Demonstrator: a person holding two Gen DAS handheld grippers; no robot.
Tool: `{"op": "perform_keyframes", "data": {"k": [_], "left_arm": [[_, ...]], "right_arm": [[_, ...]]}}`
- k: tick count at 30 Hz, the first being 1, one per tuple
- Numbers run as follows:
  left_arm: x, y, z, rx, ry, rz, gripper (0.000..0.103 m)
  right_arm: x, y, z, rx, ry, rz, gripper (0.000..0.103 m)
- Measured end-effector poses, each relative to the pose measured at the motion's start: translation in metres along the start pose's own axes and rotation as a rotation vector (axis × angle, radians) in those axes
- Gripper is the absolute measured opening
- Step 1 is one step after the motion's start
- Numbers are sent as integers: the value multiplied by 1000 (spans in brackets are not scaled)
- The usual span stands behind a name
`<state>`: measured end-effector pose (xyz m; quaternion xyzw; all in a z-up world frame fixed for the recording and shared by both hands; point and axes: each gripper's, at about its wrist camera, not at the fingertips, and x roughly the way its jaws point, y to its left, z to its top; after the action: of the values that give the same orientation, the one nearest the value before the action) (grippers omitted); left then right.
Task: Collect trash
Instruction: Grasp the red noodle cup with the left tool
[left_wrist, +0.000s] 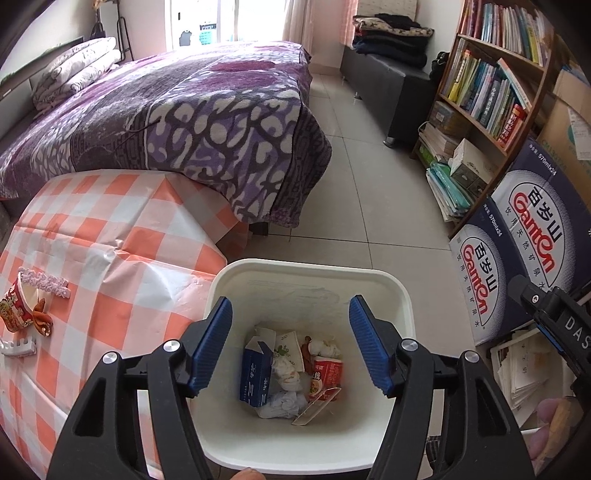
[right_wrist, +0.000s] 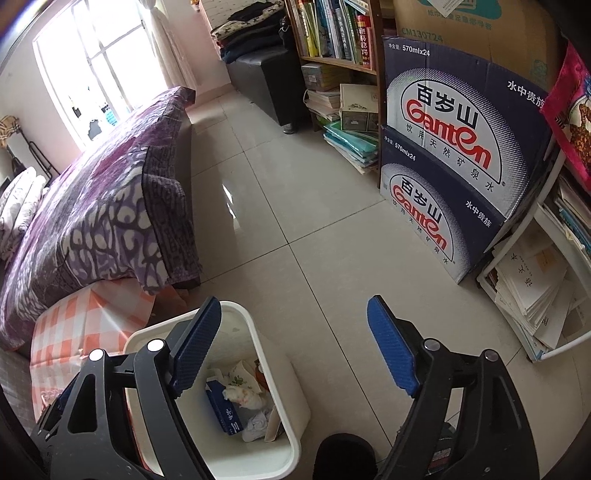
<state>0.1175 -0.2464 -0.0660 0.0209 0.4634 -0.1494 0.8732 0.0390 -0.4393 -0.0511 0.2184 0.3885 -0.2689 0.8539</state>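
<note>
My left tongs (left_wrist: 291, 343) hang over the white bin (left_wrist: 404, 295), their blue pads spread wide with nothing between them. Straight below, at the bottom of the bin, lies the trash: a dark blue carton (left_wrist: 255, 373) standing on end, crumpled white tissues (left_wrist: 286, 373), a red snack packet (left_wrist: 327, 373) and a clear flat lid (left_wrist: 317, 408) leaning against it. My right tongs (right_wrist: 295, 347) are open too and grip nothing — their left pad sits over the bin's rim, their right pad over bare floor tile (right_wrist: 295, 206).

Just left of the bin is the surface under its orange-and-white checked cloth (left_wrist: 110, 236), touching or nearly touching the bin's side. More trash lies on it, near its left edge: a red instant-noodle cup (left_wrist: 16, 306) tipped on its side, a brown wrapper scrap (left_wrist: 42, 319) beside it, a pink fuzzy strip (left_wrist: 46, 282) just behind, and a white comb-like piece (left_wrist: 18, 347) nearer me.

Behind the surface stands the bed with a purple patterned blanket (left_wrist: 207, 122) — folded pillows (left_wrist: 74, 70) at its head. On the right, two stacked Ganten water boxes (right_wrist: 454, 147) stand on the floor beside a wooden bookshelf (left_wrist: 484, 74) packed with books, with papers heaped below. Farthest off, a dark bench (left_wrist: 384, 81) carries folded clothes by the bright window (right_wrist: 96, 62).
</note>
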Motion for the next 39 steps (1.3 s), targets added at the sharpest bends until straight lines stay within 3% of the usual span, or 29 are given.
{"op": "perform_keyframes", "data": {"k": [8, 16, 29, 39], "left_arm": [[-3, 17, 0, -9, -5, 28, 70], [0, 63, -9, -35, 14, 97, 71], [1, 181, -33, -122, 69, 283, 83], [-2, 289, -54, -155, 166, 455, 83]], "right_arm": [[3, 15, -4, -26, 6, -5, 81], [1, 49, -15, -76, -2, 4, 91], [7, 124, -42, -205, 53, 44, 96], [13, 172, -66, -302, 86, 54, 96]]}}
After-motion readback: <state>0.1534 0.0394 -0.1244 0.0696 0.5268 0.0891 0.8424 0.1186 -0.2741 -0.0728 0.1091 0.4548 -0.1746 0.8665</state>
